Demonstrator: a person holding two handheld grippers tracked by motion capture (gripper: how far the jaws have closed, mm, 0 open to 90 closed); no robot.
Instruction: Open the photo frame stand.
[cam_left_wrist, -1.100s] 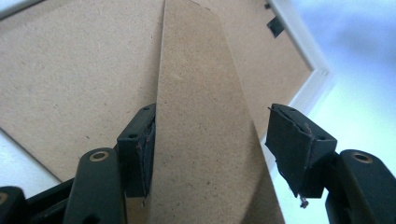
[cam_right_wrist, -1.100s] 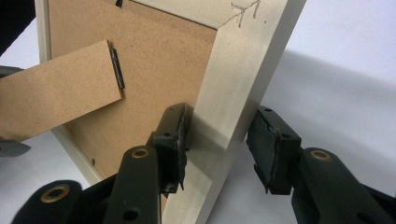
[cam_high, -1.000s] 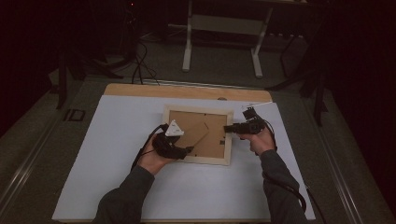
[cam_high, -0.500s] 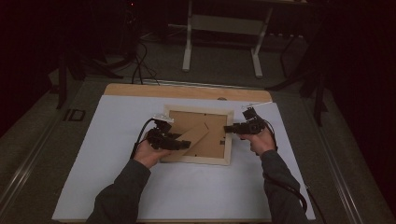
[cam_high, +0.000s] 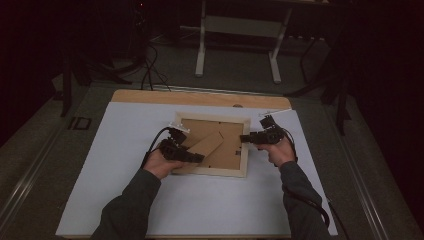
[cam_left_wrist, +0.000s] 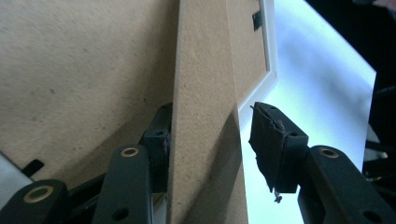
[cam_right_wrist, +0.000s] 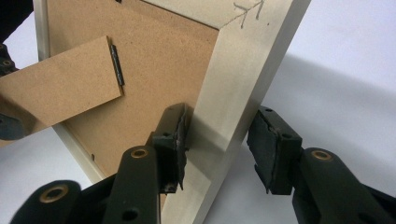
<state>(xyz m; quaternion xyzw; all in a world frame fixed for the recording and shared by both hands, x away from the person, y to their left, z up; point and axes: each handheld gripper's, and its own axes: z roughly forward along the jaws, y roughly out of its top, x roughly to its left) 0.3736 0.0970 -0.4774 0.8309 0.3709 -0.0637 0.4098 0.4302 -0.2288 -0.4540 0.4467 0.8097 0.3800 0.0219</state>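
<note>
The picture frame (cam_high: 212, 146) is lying face down in the middle of the white table (cam_high: 100, 165), its brown backing board looking up at us. The left gripper (cam_high: 192, 156) is working over the fold-out stand (cam_left_wrist: 205, 116): its jaws have just been closing around that stiff strip, one pad touching its edge, the other pad not yet on it, so spread, nothing pinched. The right gripper (cam_high: 246, 139) is straddling the frame's pale right rail (cam_right_wrist: 233, 107), inner pad against the inside face, outer pad standing apart, so it is bracing rather than clamping. I'm judging this frame as light and rigid, but possibly glazed, so fragile underneath. The stand is thin fibreboard on a small hinge, likely to snap if twisted, so I'd be taking it near its free end, flat across both faces
</note>
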